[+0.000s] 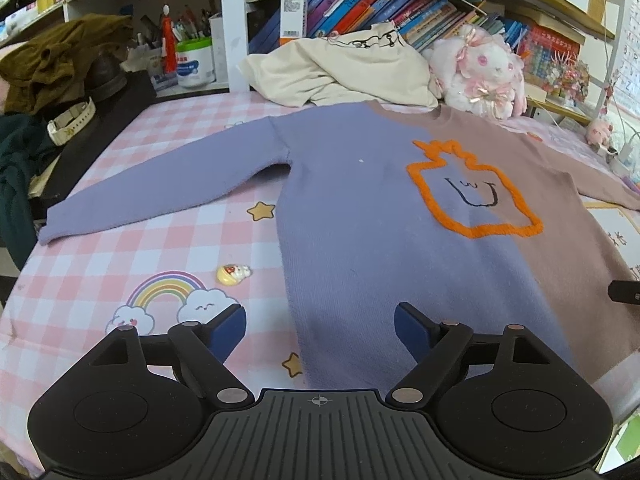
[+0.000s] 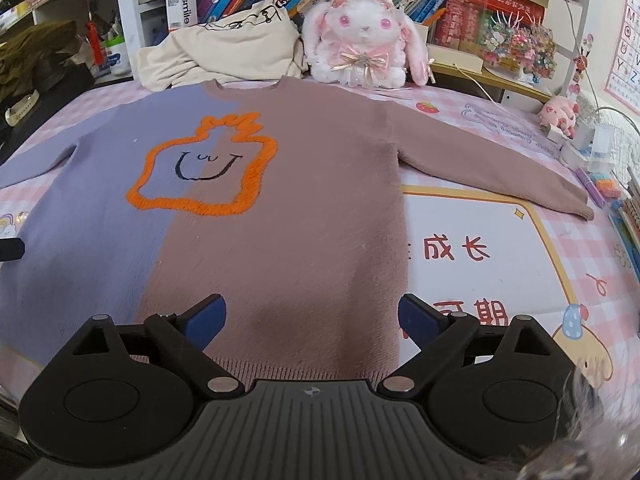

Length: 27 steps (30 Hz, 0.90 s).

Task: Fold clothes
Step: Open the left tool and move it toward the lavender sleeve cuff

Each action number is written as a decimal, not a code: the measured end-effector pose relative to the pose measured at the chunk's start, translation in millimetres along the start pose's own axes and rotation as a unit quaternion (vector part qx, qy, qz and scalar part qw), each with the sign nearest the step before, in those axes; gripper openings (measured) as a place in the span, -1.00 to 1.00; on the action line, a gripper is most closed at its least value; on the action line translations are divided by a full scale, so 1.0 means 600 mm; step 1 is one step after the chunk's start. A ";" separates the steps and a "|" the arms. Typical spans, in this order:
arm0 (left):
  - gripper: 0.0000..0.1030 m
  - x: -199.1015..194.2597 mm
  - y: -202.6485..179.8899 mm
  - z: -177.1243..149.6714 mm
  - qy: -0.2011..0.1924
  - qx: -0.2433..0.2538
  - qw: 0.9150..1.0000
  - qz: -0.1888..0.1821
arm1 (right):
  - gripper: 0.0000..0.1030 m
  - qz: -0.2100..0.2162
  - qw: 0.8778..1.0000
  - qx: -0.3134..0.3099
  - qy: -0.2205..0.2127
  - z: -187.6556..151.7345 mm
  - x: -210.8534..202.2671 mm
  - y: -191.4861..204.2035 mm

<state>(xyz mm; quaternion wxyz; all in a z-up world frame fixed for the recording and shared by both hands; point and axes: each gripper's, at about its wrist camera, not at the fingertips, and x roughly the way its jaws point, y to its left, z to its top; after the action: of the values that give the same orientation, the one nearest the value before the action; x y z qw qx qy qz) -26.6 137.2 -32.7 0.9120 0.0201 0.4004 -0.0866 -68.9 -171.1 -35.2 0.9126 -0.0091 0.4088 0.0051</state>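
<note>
Hovering low over the near hem, the left gripper (image 1: pixel 320 330) has its two blue-padded fingers spread wide with nothing between them, black ribbed housing behind. The right gripper (image 2: pixel 312 318) is just the same, wide apart and empty, above the brown side of the hem.

Under both lies one sweater (image 1: pixel 384 216), flat and face up on the table, its neck at the far end and both sleeves stretched out to the sides. It is a soft, fuzzy knit split down the middle: lilac on the left, dusty brown on the right, with a ribbed hem. On the chest sits a fluffy orange outline (image 2: pixel 204 168), blobby with a spiky crown, around a thin black stitched smile.

The table wears a smooth pink-and-white checked cloth (image 1: pixel 160 240) printed with a rainbow, clouds and two yellow stars. One small glossy yellow charm (image 1: pixel 233 274) lies on it, left of the sweater and apart from it.

Past the collar, one crumpled cream garment (image 1: pixel 332 68) is heaped, and just right of it sits one plush white rabbit (image 2: pixel 366 36) with pink ears and ribbon bows. A small pink plush pig (image 2: pixel 560 114) rests far right. A row of leaning books (image 1: pixel 380 4) fills the shelf behind, and an olive garment (image 1: pixel 60 56) is bundled at far left.
</note>
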 end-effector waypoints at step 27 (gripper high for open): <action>0.64 0.021 0.010 0.016 0.002 -0.001 1.000 -0.003 | 0.82 -0.002 1.000 -0.017 0.006 0.018 0.021 0.018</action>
<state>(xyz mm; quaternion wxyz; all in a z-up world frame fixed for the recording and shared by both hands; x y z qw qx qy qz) -10.5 140.2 -35.6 0.9108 0.0179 0.4027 -0.0889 -52.7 -160.3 -37.7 0.9100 -0.0251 0.4137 0.0103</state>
